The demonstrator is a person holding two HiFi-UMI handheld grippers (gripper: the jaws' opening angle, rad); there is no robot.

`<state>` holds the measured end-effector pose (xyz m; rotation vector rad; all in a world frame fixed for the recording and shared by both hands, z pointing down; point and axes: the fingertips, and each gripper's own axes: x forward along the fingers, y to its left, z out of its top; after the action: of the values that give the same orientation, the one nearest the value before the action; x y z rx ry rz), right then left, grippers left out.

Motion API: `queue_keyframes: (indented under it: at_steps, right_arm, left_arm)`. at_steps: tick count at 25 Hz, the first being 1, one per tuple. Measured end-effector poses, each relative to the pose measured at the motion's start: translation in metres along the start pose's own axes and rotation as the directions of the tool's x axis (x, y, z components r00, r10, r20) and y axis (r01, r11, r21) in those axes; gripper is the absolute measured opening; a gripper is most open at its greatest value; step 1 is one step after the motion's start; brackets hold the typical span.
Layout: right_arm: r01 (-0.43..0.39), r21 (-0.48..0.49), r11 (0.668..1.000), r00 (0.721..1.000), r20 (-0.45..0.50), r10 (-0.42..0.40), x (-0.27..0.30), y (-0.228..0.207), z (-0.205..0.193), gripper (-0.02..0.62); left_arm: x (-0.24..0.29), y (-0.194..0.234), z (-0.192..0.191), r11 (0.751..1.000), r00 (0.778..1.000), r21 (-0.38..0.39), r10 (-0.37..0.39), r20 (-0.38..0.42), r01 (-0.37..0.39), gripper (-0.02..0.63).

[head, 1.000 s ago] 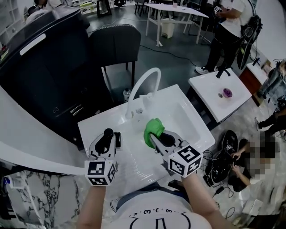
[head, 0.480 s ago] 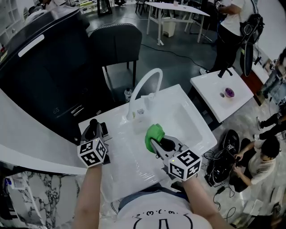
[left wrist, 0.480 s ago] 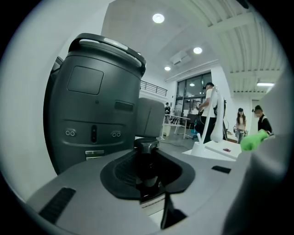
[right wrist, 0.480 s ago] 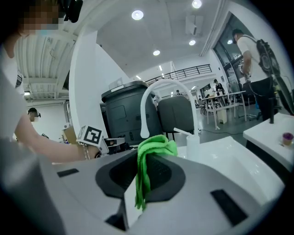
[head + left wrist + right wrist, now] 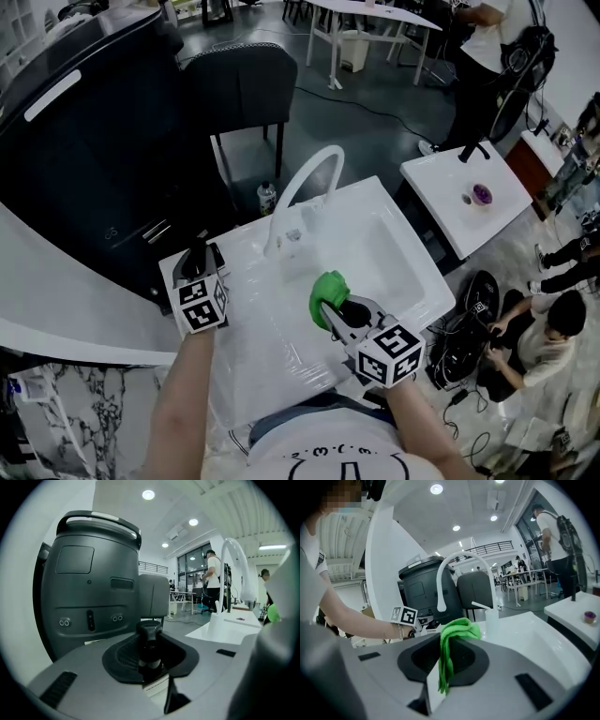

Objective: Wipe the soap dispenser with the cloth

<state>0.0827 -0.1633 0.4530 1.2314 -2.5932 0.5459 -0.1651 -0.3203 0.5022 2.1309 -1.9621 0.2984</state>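
Observation:
A black pump-top soap dispenser (image 5: 150,641) stands upright between the jaws of my left gripper (image 5: 151,663), which is shut on its body. In the head view that gripper (image 5: 196,272) and the dispenser (image 5: 198,253) are over the counter's far left corner. My right gripper (image 5: 332,306) is shut on a bright green cloth (image 5: 326,286) above the front of the white sink (image 5: 398,258). In the right gripper view the cloth (image 5: 457,629) bunches out past the right gripper (image 5: 444,667) and hangs down between the jaws. Cloth and dispenser are well apart.
A white arched faucet (image 5: 305,183) rises behind the basin, with a small clear pump bottle (image 5: 491,617) beside it. A large dark bin (image 5: 84,141) and a dark chair (image 5: 246,84) stand beyond the counter. A white side table (image 5: 441,178) and several people are at the right.
My left gripper has carried the dispenser left and away, from the counter's front to its far left corner. The right gripper with the cloth has sunk slightly.

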Motion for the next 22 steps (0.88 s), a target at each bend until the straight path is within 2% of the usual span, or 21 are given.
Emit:
queue_keyframes:
  at_steps: [4,10,11,13,16,22]
  right_arm:
    - [0.007,0.019,1.0,1.0,-0.005,-0.007,-0.002,-0.004,-0.002,0.051]
    - [-0.002,0.019,1.0,1.0,-0.019,0.002,0.0,0.004,-0.004,0.051]
    - [-0.005,0.016,1.0,1.0,-0.019,0.005,0.0,0.005,-0.005,0.051]
    - [-0.005,0.011,1.0,1.0,-0.016,0.005,-0.001,0.005,-0.006,0.051]
    - [0.001,0.008,1.0,1.0,-0.004,-0.001,-0.002,0.006,-0.004,0.051]
    - [0.01,-0.019,1.0,0.999,0.031,-0.009,0.002,0.015,0.006,0.051]
  left_arm:
    - [-0.002,-0.005,-0.001,0.999,1.0,0.043,0.018,0.003,-0.018,0.095]
    - [-0.002,-0.007,-0.005,0.998,0.999,0.052,0.023,-0.026,-0.022,0.096]
    - [-0.002,-0.005,-0.006,0.999,0.999,0.04,0.026,-0.034,-0.024,0.108]
    - [-0.002,-0.002,-0.012,1.0,0.998,0.0,0.017,-0.059,-0.017,0.282]
    - [-0.01,0.001,-0.013,1.0,0.998,-0.027,-0.004,-0.056,0.003,0.305]
    - [-0.049,-0.003,0.002,0.998,0.998,0.009,-0.065,0.022,0.065,0.308]
